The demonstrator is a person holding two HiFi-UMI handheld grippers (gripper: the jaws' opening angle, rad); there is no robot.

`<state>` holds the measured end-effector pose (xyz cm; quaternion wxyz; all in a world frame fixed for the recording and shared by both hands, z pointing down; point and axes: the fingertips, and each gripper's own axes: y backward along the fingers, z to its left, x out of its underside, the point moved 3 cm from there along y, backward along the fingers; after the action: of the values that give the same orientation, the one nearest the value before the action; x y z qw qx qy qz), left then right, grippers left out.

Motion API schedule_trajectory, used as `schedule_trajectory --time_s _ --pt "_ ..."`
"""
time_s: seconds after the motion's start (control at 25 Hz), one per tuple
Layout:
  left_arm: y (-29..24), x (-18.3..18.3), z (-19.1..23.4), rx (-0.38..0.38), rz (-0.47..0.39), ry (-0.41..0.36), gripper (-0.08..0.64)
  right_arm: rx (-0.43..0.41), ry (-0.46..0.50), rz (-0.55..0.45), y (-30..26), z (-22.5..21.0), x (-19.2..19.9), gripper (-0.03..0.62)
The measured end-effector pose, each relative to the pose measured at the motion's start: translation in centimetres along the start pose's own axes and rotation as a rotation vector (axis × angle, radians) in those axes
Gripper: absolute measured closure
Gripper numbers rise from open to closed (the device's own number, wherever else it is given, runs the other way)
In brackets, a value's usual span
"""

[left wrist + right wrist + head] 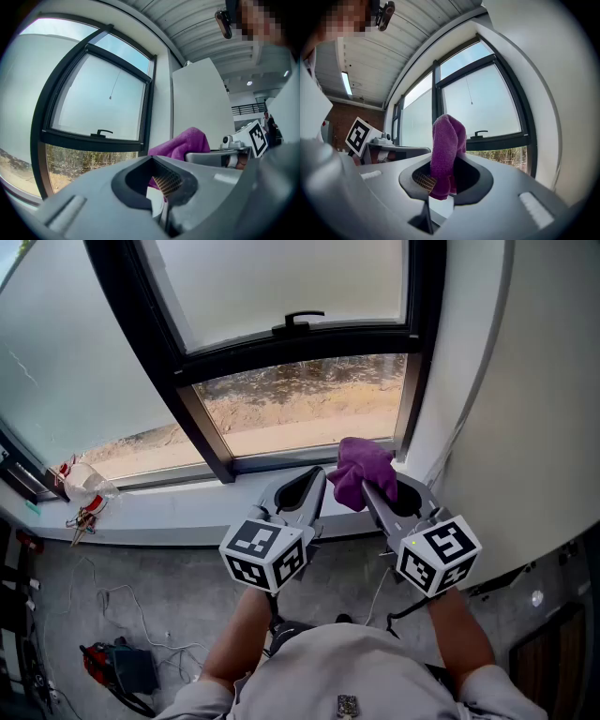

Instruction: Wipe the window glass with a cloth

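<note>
The cloth (361, 470) is purple and fluffy. It sits below the window handle (302, 319) and a bit to its right, close to the low corner of the clear glass (300, 409). We cannot tell if it touches the glass yet.

We think the cloth is very light and soft. It bends and flops, so it will squash flat against the window. It will not break, and it does not look slippery. It is already held by one end, and the big loose puff sticks out past the fingers. That puff is the part we would rub on the glass. A tight pinch near the end looks best, so the cloth does not slide out when we push.

The right gripper (367, 486) has its fingers squeezed on the cloth. The left gripper (314, 479) is right below the handle. Its fingers are pressed together with nothing in them.

There is milky glass (281, 282) above the handle.

We see no bucket or bowl. Far down and left of the handle, on the sill (187, 507), lies a crumpled clear wrapper (84, 482) with some red on it. We cannot tell what is inside it.
</note>
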<state>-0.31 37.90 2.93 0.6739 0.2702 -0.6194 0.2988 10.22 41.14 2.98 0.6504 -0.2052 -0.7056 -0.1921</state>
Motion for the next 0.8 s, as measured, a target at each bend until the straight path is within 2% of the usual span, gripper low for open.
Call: schedule_trajectory --time_s 0.8 --pt "0.05 0.54 -0.02 -0.013 0.004 0.014 0.560 -0.015 -0.005 0.011 -0.04 -0.30 0.48 0.499"
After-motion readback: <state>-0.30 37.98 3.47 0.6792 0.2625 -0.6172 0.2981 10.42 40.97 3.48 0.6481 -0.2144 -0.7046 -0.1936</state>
